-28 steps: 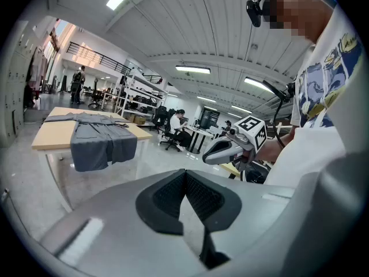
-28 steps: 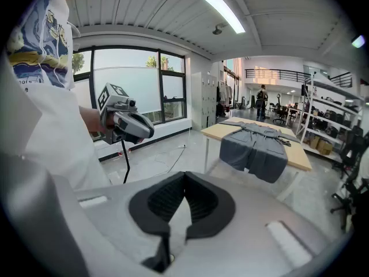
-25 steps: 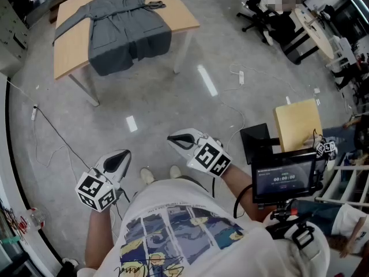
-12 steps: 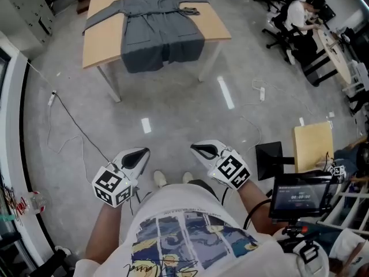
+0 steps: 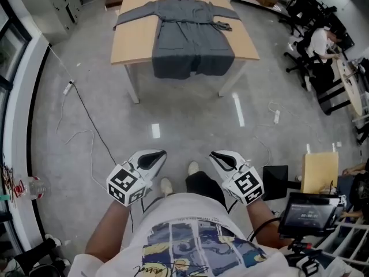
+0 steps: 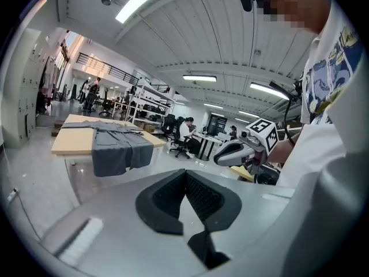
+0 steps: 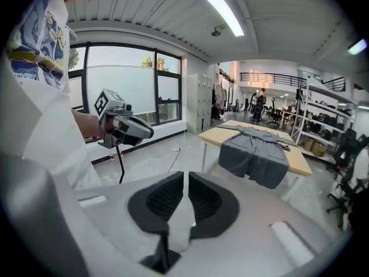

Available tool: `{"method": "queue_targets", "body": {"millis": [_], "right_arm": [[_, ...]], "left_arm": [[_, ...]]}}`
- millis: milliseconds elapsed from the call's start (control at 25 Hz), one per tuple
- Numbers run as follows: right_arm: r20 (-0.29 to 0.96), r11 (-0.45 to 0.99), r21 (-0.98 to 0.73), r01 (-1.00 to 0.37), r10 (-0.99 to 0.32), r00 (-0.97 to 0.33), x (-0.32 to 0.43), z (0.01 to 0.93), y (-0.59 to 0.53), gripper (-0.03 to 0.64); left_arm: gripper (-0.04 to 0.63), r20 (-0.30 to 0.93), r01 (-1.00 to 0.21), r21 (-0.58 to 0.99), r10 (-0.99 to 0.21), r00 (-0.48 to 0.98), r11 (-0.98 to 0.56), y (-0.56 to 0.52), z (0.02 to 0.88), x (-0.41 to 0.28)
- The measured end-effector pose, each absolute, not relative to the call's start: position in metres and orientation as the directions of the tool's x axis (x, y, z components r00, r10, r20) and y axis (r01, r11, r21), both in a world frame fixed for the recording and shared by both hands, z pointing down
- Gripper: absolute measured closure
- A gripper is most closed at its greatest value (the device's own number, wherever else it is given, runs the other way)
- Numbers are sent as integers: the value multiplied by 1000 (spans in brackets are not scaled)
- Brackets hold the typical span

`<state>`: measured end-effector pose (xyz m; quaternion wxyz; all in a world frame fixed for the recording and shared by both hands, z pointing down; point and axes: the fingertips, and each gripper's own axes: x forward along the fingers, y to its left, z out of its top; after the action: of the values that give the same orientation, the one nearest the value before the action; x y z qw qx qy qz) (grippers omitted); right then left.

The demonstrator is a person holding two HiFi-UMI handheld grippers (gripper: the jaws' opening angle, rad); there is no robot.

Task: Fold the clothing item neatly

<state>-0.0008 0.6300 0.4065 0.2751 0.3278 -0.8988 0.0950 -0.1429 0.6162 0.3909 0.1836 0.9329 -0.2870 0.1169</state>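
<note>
Grey garment [image 5: 190, 36] spread flat on worktop [image 5: 131, 42], hem over near edge, well ahead of you. Left hand-held gripper [image 5: 155, 154] closed, right hand-held gripper [image 5: 219, 155] all but closed. Both empty, carried low for approach.

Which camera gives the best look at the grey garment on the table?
The head view: it looks down on the grey garment, spread on the table with its hem hanging over the edge. Both gripper views show it small and side-on.
</note>
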Motion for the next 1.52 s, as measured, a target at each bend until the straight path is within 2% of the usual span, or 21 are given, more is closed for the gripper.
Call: {"method": "queue_targets", "body": {"millis": [480, 760, 1080, 1520], "right_arm": [[508, 773, -16, -635, -540, -671, 26, 416, 504, 600], [486, 804, -24, -594, -510, -710, 77, 417, 392, 595], [474, 820, 14, -573, -510, -718, 88, 415, 365, 583], [497, 779, -38, -626, -529, -688, 112, 438, 268, 580]], "left_arm": [[588, 398, -649, 263, -532, 747, -714, 524, 407, -128], [588, 400, -685, 225, -576, 713, -693, 413, 393, -68], [588, 370, -706, 188, -616, 695, -683, 382, 374, -50], [586, 377, -687, 211, -590, 714, -696, 270, 387, -30]]}}
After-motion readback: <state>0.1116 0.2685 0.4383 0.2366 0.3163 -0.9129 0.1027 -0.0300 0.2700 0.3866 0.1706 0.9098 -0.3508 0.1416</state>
